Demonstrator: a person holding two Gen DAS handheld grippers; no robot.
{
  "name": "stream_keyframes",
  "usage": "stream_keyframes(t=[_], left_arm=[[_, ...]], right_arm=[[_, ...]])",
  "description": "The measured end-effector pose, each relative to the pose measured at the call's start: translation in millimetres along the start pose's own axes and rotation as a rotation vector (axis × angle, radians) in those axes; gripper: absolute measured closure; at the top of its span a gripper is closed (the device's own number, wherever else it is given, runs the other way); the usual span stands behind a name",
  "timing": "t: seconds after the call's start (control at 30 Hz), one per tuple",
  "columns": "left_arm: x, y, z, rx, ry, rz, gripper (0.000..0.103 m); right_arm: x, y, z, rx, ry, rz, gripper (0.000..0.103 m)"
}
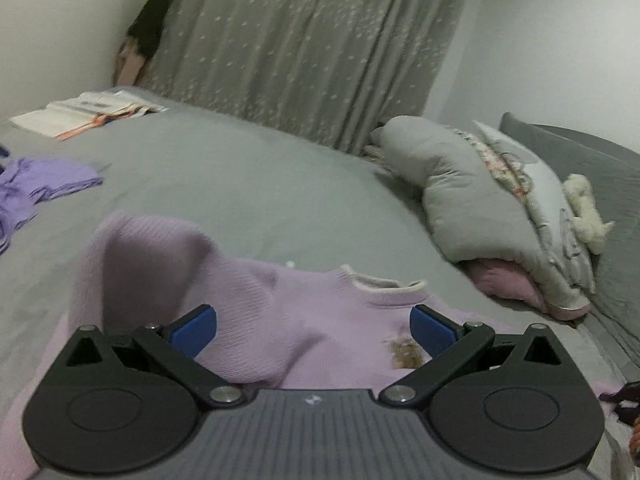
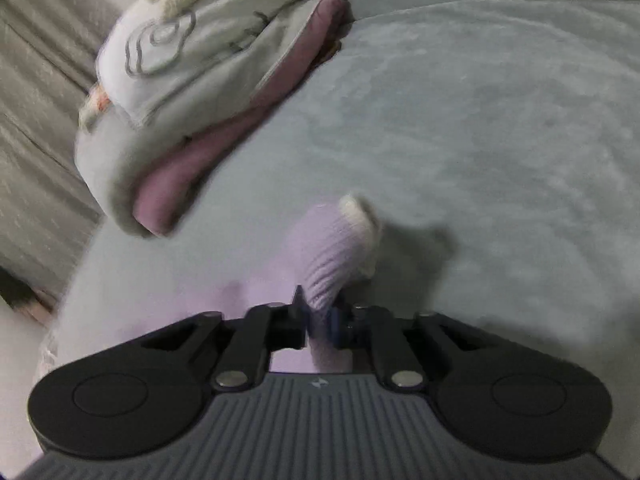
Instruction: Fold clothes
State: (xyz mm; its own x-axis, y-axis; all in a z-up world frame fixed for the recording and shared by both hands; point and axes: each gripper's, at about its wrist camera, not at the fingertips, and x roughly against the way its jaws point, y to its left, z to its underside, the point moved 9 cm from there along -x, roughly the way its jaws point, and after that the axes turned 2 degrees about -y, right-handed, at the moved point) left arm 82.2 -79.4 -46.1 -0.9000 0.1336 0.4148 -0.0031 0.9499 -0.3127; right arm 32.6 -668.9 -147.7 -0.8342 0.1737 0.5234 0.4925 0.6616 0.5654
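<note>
Right wrist: sweater sleeve (image 2: 332,248) within closed right claw (image 2: 320,320).

Home bedroom, probably: grey bed (image 1: 280,184), folded quilts (image 1: 480,208) (stacked by pillow), patterned curtain (image 1: 304,48).

No readable text, numbers or brand names showed in either view. The only sign was a small white emblem, too small to make out as letters, on the ribbed grey body of the left gripper (image 1: 313,326) at bottom centre of its view, and the same on the right gripper (image 2: 322,317). The papers (image 1: 86,110) at upper left were too blurred to read.
</note>
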Motion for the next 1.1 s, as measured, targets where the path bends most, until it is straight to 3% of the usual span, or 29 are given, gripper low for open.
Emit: stream_keyframes(t=[0.03, 0.1, 0.2, 0.27, 0.33, 0.4, 0.47, 0.57, 0.6, 0.67, 0.73, 0.83, 0.9, 0.97, 1.1], left_arm=[[0.4, 5.4, 0.5, 0.012, 0.001, -0.009, 0.001], [6.7, 14.4, 6.0, 0.029, 0.012, -0.014, 0.001], [2.8, 22.3, 5.6, 0.039, 0.022, -0.037, 0.001], [7.5, 33.7, 10.3, 0.022, 0.032, -0.067, 0.001], [1.4, 41.6, 12.2, 0.011, 0.053, -0.101, 0.001], [-4.4, 57.6, 16.5, 0.036, 0.084, -0.139, 0.001], [-10.0, 73.9, 20.9, 0.062, 0.115, -0.177, 0.001], [-2.3, 92.4, 12.5, 0.268, 0.128, -0.075, 0.001], [2.0, 94.6, 7.9, 0.320, 0.128, -0.036, 0.001], [13.8, 101.8, -5.7, 0.385, 0.084, 0.013, 0.001], [22.2, 113.1, -15.2, 0.451, 0.037, 0.030, 0.001], [31.5, 133.5, -6.0, 0.673, 0.083, 0.086, 0.001], [33.6, 129.1, 2.5, 0.748, 0.149, 0.146, 0.001], [41.4, 116.9, 8.5, 0.674, 0.184, 0.153, 0.001], [50.1, 136.4, 13.5, 0.474, 0.159, -0.041, 0.001]], right_arm=[[4.3, 4.5, -4.7, 0.035, -0.027, 0.005, 0.093], [26.2, 44.3, -30.6, 0.255, -0.198, 0.045, 0.093], [43.1, 89.2, -54.4, 0.453, -0.415, 0.076, 0.093], [39.1, 104.2, -58.1, 0.508, -0.478, 0.108, 0.093], [16.1, 105.1, -53.1, 0.579, -0.458, 0.170, 0.093], [-10.6, 88.2, -43.8, 0.595, -0.383, 0.241, 0.093], [-36.1, 54.0, -34.9, 0.519, -0.269, 0.307, 0.093], [-56.3, 16.5, -24.5, 0.393, -0.117, 0.348, 0.088], [-53.0, 17.8, -23.6, 0.396, -0.118, 0.346, 0.087], [-36.8, 27.8, -27.4, 0.391, -0.154, 0.325, 0.070], [-22.1, 40.4, -32.8, 0.370, -0.201, 0.290, 0.060], [-3.2, 60.3, -36.0, 0.361, -0.247, 0.225, 0.048], [7.8, 75.9, -31.4, 0.376, -0.246, 0.186, 0.046], [11.8, 89.3, -30.7, 0.379, -0.253, 0.161, 0.045], [29.4, 116.9, -25.9, 0.442, -0.313, 0.118, 0.035]])
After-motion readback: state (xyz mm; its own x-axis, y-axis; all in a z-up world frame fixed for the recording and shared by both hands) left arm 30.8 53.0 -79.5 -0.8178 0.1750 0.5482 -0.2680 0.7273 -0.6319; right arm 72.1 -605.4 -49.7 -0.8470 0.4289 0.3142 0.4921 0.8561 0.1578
